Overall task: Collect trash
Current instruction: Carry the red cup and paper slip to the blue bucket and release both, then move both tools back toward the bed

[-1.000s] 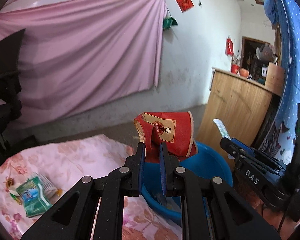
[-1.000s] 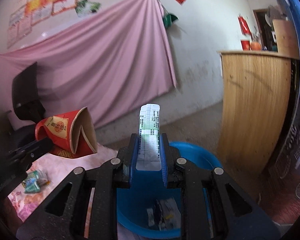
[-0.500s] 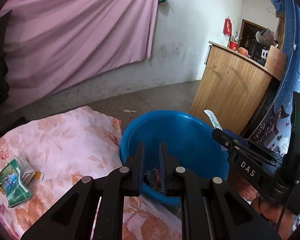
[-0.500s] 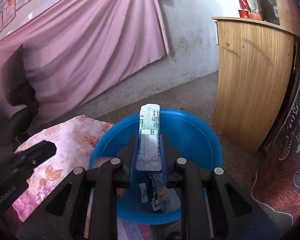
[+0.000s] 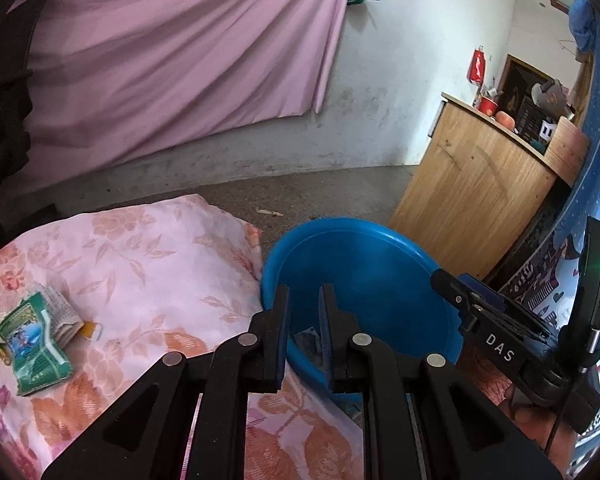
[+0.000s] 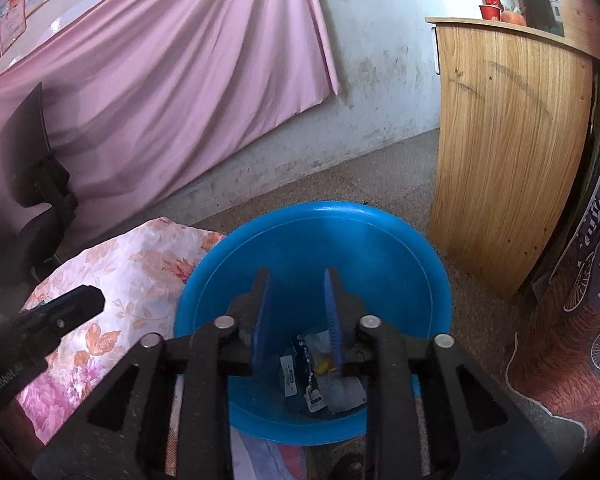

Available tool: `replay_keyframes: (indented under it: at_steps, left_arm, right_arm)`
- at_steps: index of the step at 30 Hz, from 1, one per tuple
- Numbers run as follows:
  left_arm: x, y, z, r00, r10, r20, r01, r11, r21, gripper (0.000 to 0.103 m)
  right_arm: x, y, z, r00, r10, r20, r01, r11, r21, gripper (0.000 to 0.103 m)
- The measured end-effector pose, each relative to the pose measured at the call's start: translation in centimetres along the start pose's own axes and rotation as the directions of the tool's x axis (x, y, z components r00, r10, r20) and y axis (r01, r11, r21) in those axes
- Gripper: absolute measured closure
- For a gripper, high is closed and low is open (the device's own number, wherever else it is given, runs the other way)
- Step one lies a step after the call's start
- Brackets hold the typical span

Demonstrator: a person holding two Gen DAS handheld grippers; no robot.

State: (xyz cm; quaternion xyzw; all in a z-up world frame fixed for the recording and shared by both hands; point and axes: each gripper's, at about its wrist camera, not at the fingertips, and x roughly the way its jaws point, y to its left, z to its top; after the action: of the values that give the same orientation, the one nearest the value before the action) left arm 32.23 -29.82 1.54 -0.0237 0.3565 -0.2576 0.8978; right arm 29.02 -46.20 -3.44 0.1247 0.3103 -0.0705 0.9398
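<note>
From the left wrist, the left gripper [image 5: 303,300] hangs over the near rim of the blue tub [image 5: 364,280]. Its fingers [image 5: 281,320] stand a little apart and hold nothing. Some trash lies in the tub already. A green packet [image 5: 34,338] is not yet picked up; it lies on the flowered cloth [image 5: 140,264], well to the left of the tub. Nothing blocks the way to it.

From the right wrist, the right gripper [image 6: 296,280] is over the tub [image 6: 420,272], its fingers [image 6: 260,312] opening and empty. Wrappers [image 6: 320,372] lie at the bottom of the tub. A wooden cabinet [image 6: 508,140] stands to the right of the tub.
</note>
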Motion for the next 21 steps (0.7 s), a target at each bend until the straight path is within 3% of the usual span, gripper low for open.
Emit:
replay_keyframes:
  at_steps: [2,5,10,12,13,15,18,21]
  left_arm:
    - [-0.8,0.5,0.0,1.0,0.01,0.015,-0.01,1.0,-0.006,0.084]
    - [-2.5,1.4,-0.1,0.997,0.023,0.068,-0.021,1.0,-0.016,0.064]
    - [-5.9,3.6,-0.5,0.982,0.068,0.175,-0.056,0.996,-0.074,0.041]
    - [-7.5,4.6,-0.7,0.972,0.091,0.215,-0.07,0.992,-0.103,0.027]
    - [-8.1,5.1,-0.8,0.967,0.102,0.232,-0.078,0.991,-0.113,0.015]
    - [-10.0,6.1,-1.3,0.941,0.16,0.298,-0.121,0.982,-0.145,0.003]
    - [-12.1,7.4,-1.8,0.898,0.247,0.363,-0.196,0.966,-0.17,0.002]
    - [-14.0,8.7,-2.6,0.869,0.294,0.399,-0.241,0.954,-0.177,0.002]
  right_arm:
    - [0.0,0.1,0.1,1.0,0.0,0.003,0.0,1.0,-0.002,0.031]
    - [-0.2,0.3,0.1,1.0,0.014,0.019,-0.014,1.0,-0.001,0.025]
    - [-1.3,1.0,0.4,0.995,0.06,0.082,-0.061,0.998,0.007,0.007]
    - [-2.0,1.4,0.6,0.989,0.077,0.127,-0.078,0.997,0.003,0.0]
    - [-2.5,1.7,0.6,0.984,0.087,0.153,-0.088,0.996,-0.001,0.0]
    - [-3.2,2.3,0.8,0.976,0.099,0.196,-0.099,0.995,-0.01,0.0]
    - [-4.2,3.4,0.9,0.96,0.118,0.255,-0.113,0.993,-0.034,0.0]
    - [-5.3,4.5,0.8,0.937,0.147,0.317,-0.136,0.989,-0.057,0.0]
